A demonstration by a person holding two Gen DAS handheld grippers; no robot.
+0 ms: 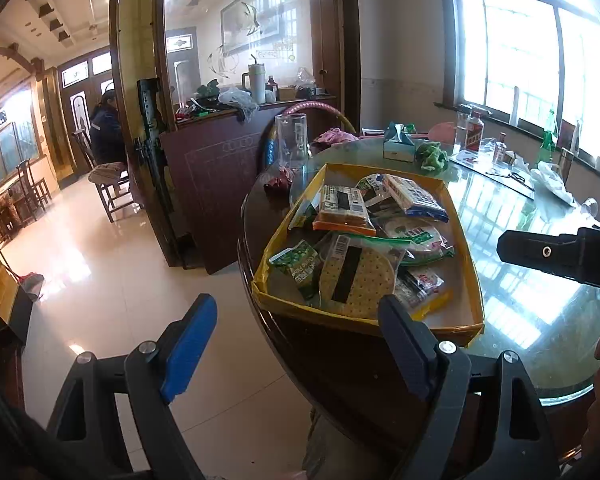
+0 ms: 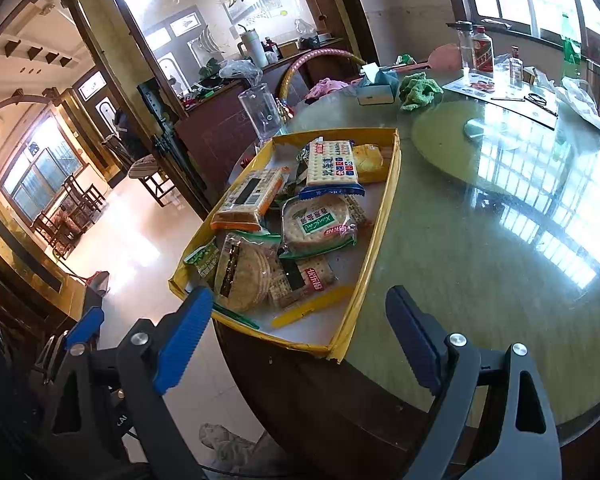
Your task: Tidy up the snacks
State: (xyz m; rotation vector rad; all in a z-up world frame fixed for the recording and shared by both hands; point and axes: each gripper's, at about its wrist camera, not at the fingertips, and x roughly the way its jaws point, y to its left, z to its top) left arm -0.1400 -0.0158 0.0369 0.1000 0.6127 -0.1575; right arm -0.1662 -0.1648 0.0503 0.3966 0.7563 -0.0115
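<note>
- The snacks lie heaped in a shallow yellow tray (image 2: 382, 216) at the near-left edge of the glass-topped table (image 2: 500, 240); none sits loose on the glass around it.
- The right gripper (image 2: 300, 340) hangs just short of the tray's near end, jaws spread wide and holding nothing. The tray lies straight ahead of it and a little left, its long axis running away from the fingers toward the tissue box (image 2: 376, 88).
- The left gripper (image 1: 296, 340) is likewise wide apart and empty — it hovers off the table edge, with the tray ahead and to its right.
- Nearest both is the round cracker pack (image 2: 242, 276), lying flat at the tray's near end beside a small green packet (image 2: 204, 258).
- My judgement: either could reach that round pack, but the right one faces it more squarely.
- A flat pack offers little to pinch — coming in at its rim seems wiser.
</note>
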